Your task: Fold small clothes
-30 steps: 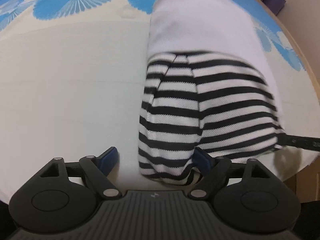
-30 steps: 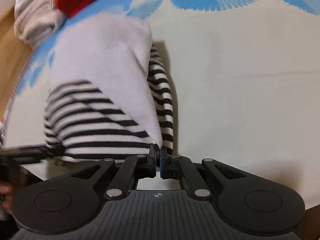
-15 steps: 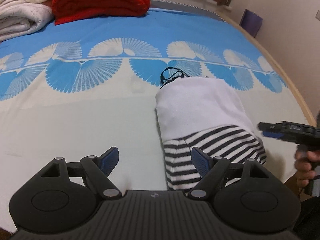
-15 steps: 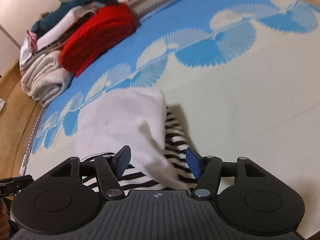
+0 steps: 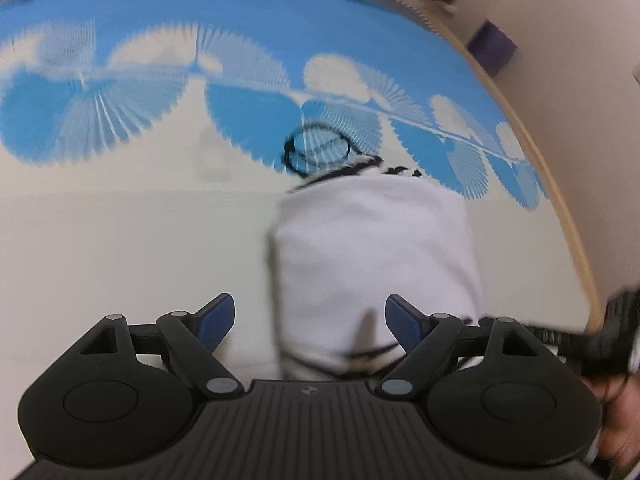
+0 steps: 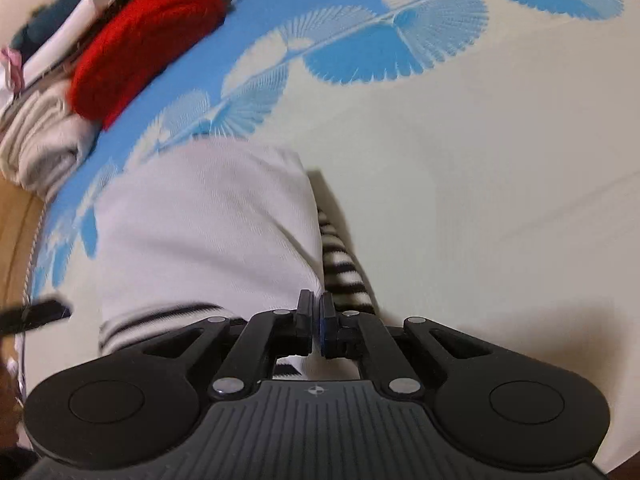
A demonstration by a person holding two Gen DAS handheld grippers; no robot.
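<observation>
A small garment [image 5: 376, 248], white with black-and-white striped parts, lies folded on the bed. In the left wrist view my left gripper [image 5: 310, 322] is open, its blue pads either side of the garment's near left edge. In the right wrist view the garment [image 6: 204, 224] fills the left middle, with a striped part [image 6: 344, 268] showing along its right side. My right gripper [image 6: 316, 320] is shut at the garment's near right corner, and white cloth shows between and under the pads.
The bedspread [image 6: 480, 160] is cream with blue fan patterns. A red folded blanket [image 6: 148, 36] and folded towels [image 6: 44, 140] are stacked at the far side. The bed's wooden edge [image 5: 568, 216] runs along the right. The other gripper shows at the right [image 5: 600, 340].
My right gripper was open half a second ago and has shut at the garment's corner. Both grippers have come down closer to the garment. The left stays open.
</observation>
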